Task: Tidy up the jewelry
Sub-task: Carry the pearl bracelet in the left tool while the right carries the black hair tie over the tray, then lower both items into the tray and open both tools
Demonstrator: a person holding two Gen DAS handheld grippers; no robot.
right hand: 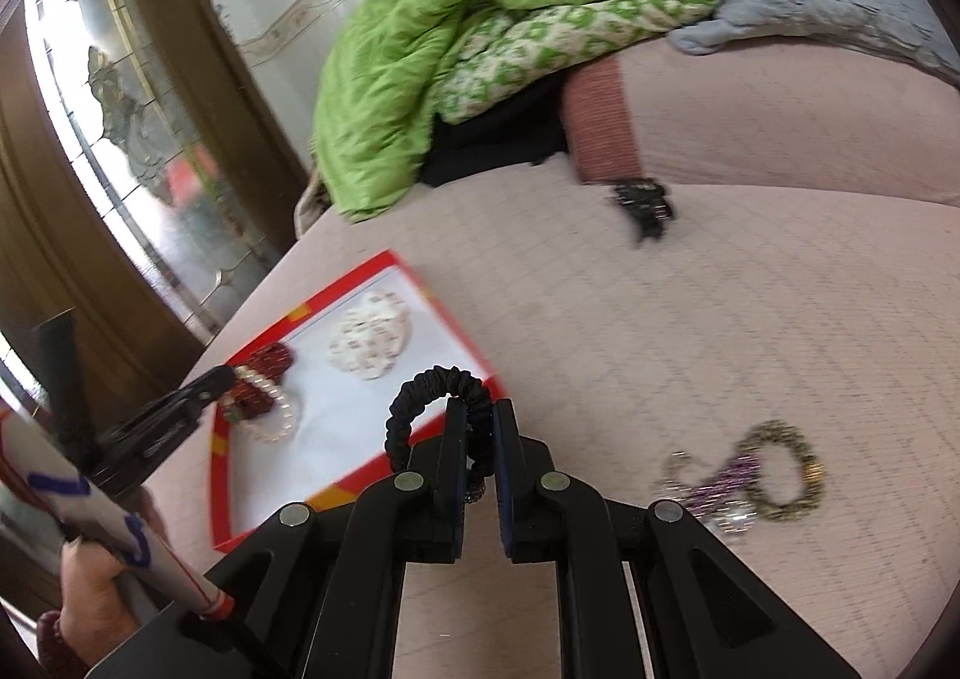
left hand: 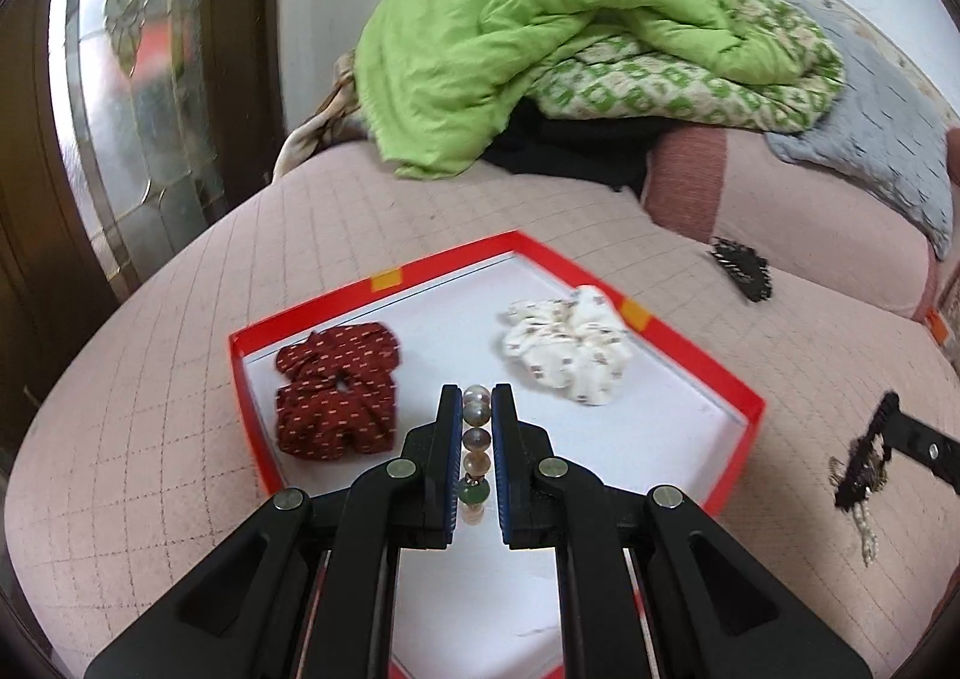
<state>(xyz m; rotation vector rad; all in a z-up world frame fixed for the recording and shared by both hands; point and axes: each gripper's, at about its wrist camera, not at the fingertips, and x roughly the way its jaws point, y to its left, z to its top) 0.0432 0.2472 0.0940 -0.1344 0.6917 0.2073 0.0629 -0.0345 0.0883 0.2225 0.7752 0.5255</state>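
The left gripper [left hand: 477, 397] is clenched on a bead bracelet [left hand: 476, 442], low in the centre of its view, above the white floor of the red box [left hand: 690, 346]. The right gripper [right hand: 478, 409] pinches a black hair tie [right hand: 414, 409], at the box's lower right edge. In the box lie a dark red scrunchie [left hand: 336, 391] and a white scrunchie [left hand: 567, 346].

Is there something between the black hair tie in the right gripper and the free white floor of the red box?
Nothing visible does. The black hair tie hangs just past the red box rim; the floor beside the white scrunchie is bare.
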